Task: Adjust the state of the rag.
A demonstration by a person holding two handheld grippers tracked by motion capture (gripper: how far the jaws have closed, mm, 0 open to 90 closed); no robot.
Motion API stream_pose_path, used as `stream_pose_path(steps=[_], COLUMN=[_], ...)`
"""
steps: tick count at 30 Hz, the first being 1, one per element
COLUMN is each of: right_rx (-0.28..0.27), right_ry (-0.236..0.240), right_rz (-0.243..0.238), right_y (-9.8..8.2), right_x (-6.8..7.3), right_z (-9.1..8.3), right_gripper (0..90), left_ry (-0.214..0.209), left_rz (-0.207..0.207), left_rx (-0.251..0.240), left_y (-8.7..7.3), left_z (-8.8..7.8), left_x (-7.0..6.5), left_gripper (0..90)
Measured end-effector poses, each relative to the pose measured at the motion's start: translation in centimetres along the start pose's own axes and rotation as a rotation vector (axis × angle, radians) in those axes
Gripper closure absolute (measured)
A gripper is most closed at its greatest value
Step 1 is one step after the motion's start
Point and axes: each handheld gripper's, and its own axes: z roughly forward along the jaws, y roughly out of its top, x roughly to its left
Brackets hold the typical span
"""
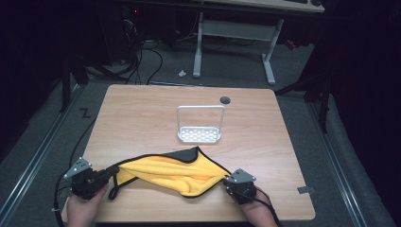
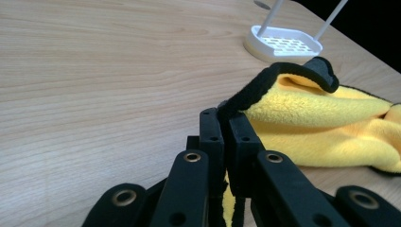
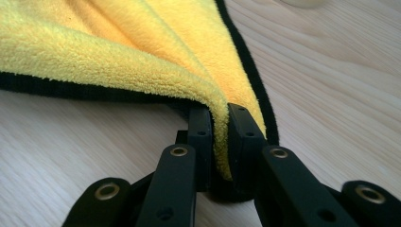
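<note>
Both grippers (image 1: 116, 171) (image 1: 226, 179) pinching cloth (image 1: 170, 172), stretched left-right

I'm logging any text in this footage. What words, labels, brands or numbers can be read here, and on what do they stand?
None: no readable text stands on the yellow cloth, the white rack, the table, the left gripper or the right gripper.

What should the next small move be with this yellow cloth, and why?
Probably draw the two tongs apart to pull the cloth taut. The left tongs pinch its black edge, the right tongs clamp a yellow fold, yet the cloth between them sags in bunched folds on the table. Stretching it should flatten it before it goes anywhere, perhaps toward the white rack.
</note>
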Motion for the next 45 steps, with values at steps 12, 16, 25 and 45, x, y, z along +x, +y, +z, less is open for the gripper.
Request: stream_pose_path(steps=[12,16,25,45], right_rx=[-0.075,-0.104,-0.113,-0.125], right_ry=[0.076,0.080,0.063,0.057], right_rz=[0.114,0.113,0.112,0.145], right_y=[-0.6,-0.2,0.2,2.1], right_x=[-0.6,-0.3,0.2,-1.6], right_z=[-2.7,-3.3,-3.3,-1.9], right_gripper=[59.8,58.6,57.7,54.7], left_ry=[-0.003,-0.001,0.009,0.014], left_rz=[0.000,0.010,0.008,-0.009], left_rx=[-0.003,-0.013,-0.023,-0.023], left_y=[-0.1,0.1,0.1,0.0], left_z=[0.4,0.2,0.1,0.1], left_x=[-0.3,-0.6,-0.2,-0.2], left_gripper=[82.9,83.1,83.4,84.4])
